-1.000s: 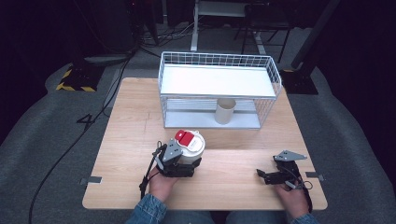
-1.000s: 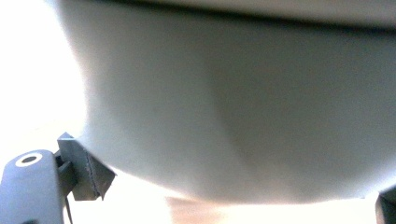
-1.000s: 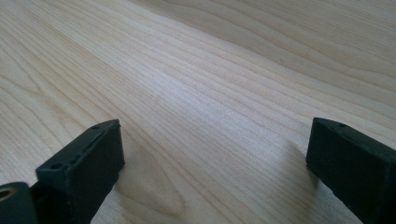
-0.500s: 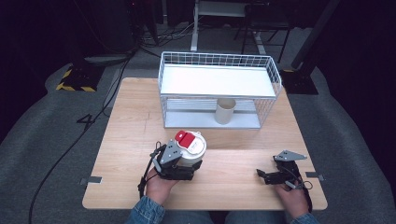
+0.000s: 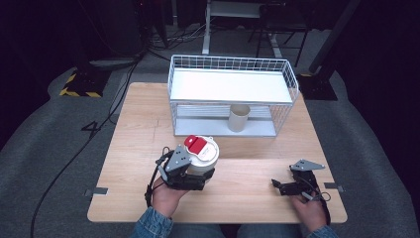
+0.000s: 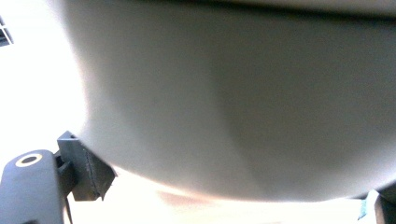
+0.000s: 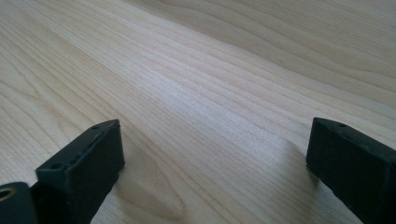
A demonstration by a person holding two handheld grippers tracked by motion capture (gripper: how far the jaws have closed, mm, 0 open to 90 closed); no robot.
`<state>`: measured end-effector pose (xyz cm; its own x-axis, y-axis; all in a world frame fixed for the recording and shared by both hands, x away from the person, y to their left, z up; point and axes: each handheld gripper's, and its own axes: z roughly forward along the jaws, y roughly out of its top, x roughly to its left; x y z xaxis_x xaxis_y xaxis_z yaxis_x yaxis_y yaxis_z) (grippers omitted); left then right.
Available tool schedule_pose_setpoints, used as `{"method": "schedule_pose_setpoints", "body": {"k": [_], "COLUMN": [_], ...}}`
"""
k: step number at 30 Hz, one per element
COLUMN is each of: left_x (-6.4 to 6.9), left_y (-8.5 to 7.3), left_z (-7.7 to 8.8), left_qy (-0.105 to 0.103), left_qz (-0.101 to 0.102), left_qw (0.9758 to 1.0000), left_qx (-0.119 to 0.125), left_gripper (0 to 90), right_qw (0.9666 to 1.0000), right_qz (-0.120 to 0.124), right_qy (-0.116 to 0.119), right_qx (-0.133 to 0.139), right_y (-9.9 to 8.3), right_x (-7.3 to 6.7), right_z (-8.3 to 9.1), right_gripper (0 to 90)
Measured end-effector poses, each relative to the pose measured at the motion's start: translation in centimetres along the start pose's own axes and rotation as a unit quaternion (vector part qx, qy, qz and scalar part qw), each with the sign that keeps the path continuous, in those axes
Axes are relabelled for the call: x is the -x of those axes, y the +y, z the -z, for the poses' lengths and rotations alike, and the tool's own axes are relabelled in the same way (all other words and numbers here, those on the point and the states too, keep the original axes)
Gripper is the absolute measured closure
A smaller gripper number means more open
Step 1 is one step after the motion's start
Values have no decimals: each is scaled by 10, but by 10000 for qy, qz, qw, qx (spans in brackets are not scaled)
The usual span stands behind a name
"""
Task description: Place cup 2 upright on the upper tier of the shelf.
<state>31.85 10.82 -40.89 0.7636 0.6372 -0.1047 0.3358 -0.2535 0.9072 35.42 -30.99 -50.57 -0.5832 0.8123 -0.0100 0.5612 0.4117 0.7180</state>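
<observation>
The left gripper pinches a white tub with a red patch on its lid, near the front of the wooden table, left of the middle. From above, the tub's lid and the red patch show, but any writing on them is too small to read. The left gripper view instead gives the tub's pale side very close and blurred, with one black jaw at the lower left pressed against it; no label can be made out there.

The right gripper rests at the front right of the table, well apart from the tub, its jaws spread with nothing between them. The right gripper view shows the two black jaws over bare wood grain.

Farther back stands a white wire rack with a flat white shelf on top. A small beige cup stands upright under that shelf, a detail the high view alone gives.
</observation>
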Motion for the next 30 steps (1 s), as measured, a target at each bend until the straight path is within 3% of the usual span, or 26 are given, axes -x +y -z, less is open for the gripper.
{"method": "schedule_pose_setpoints", "body": {"k": [8, 14, 22, 30], "left_x": [1, -1, -4, -16], "left_y": [16, 28, 44, 60], "left_z": [7, 11, 15, 16], "left_qy": [22, -19, 124, 178], "left_qz": [-33, 108, 80, 164], "left_qw": [10000, 9999, 9998, 9995], "left_qx": [46, 51, 98, 193], "left_gripper": [138, 138, 138, 138], "right_qw": [10000, 10000, 10000, 10000], "right_qz": [-1, -8, -2, -19], "right_qy": [-4, -11, -11, -9], "right_qx": [0, -2, -3, -11], "right_y": [0, 0, 0, 0], "right_x": [0, 0, -1, -1], "right_z": [0, 0, 0, 0], "right_gripper": [46, 45, 45, 45]}}
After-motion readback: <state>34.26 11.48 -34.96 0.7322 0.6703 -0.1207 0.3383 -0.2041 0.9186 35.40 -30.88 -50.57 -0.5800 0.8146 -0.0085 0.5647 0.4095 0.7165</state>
